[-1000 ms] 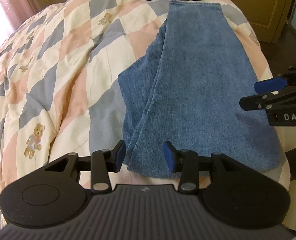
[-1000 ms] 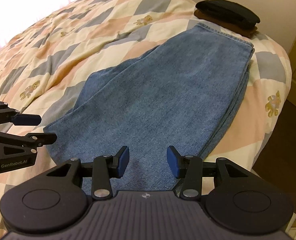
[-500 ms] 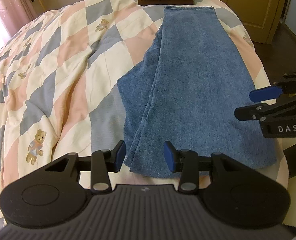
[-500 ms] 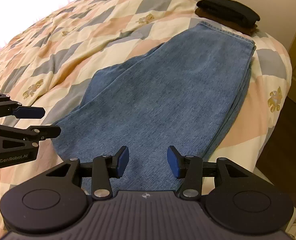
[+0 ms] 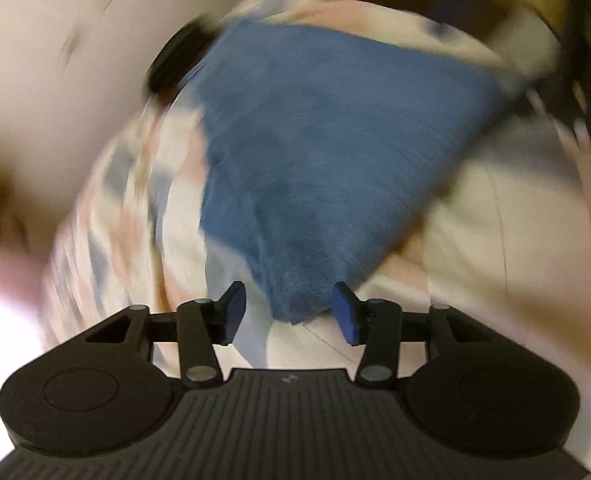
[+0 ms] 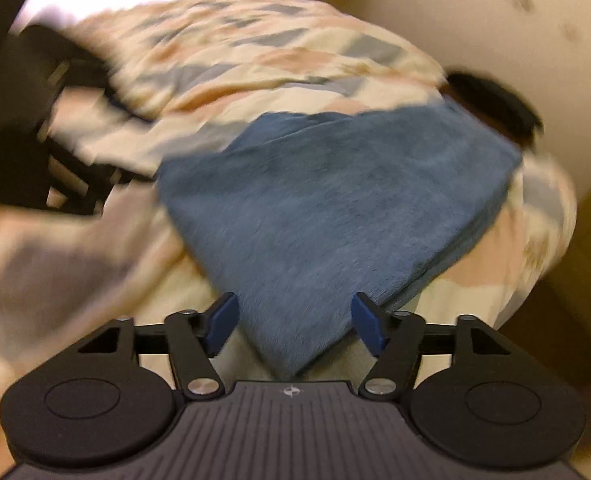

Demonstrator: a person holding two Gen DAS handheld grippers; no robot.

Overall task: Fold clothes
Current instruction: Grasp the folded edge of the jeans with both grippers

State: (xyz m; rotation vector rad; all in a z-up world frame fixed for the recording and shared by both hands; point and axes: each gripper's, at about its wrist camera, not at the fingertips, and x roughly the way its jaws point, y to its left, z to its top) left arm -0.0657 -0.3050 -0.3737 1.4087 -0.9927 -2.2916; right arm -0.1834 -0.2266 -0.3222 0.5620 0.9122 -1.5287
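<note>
Blue jeans (image 5: 327, 152) lie folded lengthwise on the patchwork quilt (image 5: 127, 208); both views are motion-blurred. My left gripper (image 5: 289, 312) is open, with the near left corner of the jeans between its blue fingers (image 5: 231, 310). My right gripper (image 6: 295, 322) is open, with the near right corner of the jeans (image 6: 335, 208) between its fingers (image 6: 369, 322). Whether either touches the denim is unclear. The right gripper shows as a dark blur at the left wrist view's upper right (image 5: 575, 64), the left gripper at the right wrist view's left (image 6: 39, 136).
A dark folded garment (image 5: 179, 60) lies at the far end of the jeans, also seen in the right wrist view (image 6: 495, 100). The quilt (image 6: 255, 60) covers the bed. A pale wall (image 6: 475, 12) stands behind, and brown floor (image 6: 555, 312) lies beside the bed.
Both grippers have swung fast and dropped toward the near hem, each now over a bottom corner of the jeans, and the views have rotated and blurred. The jeans have not moved.
</note>
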